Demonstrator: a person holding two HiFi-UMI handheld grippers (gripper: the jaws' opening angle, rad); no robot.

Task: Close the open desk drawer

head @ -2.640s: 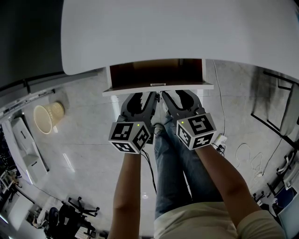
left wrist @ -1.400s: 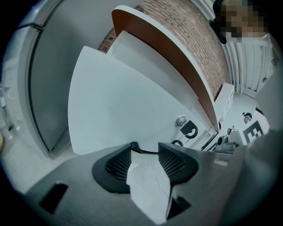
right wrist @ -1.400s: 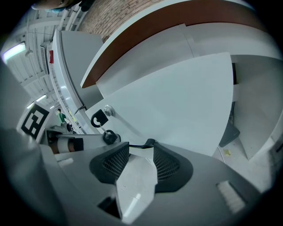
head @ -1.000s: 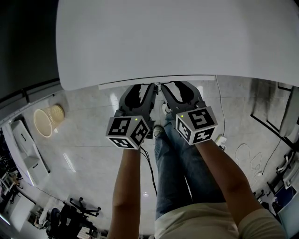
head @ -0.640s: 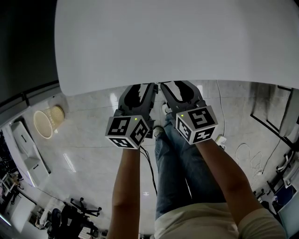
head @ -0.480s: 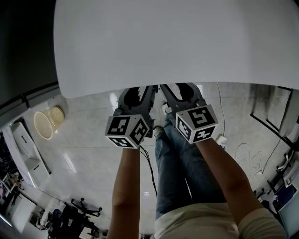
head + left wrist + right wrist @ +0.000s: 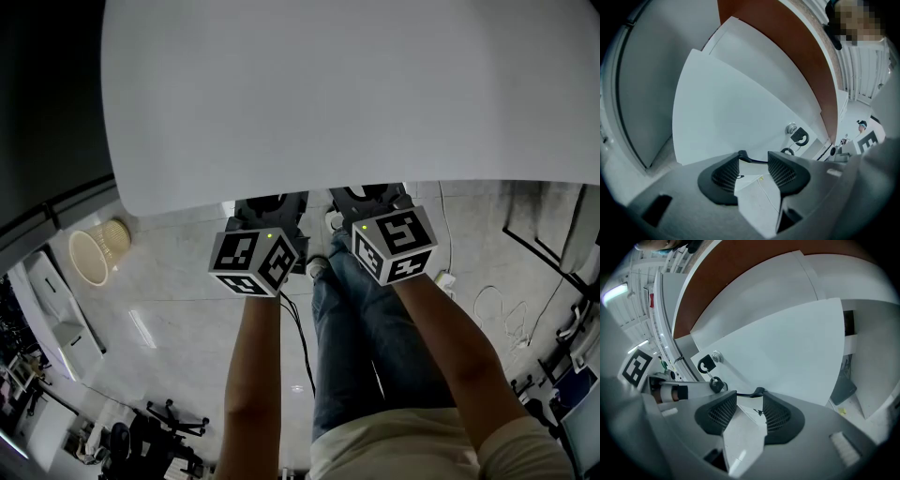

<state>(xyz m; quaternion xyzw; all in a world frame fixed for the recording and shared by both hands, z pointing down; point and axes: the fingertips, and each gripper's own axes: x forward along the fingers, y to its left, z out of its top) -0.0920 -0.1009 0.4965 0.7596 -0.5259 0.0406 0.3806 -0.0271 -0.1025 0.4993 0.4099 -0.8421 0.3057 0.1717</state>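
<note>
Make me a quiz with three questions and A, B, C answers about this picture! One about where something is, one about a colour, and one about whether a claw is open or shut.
1. Where is the basket? A on a chair, B on the floor, C on a shelf.
2. What colour is the desk top? A white, B red, C green.
3. How is the left claw? A open, B shut on a key, C shut on a cup.

Answers:
1 B: it stands on the floor.
2 A: the top is plain white in the head view.
3 A: its jaws stand apart and grip nothing.
</note>
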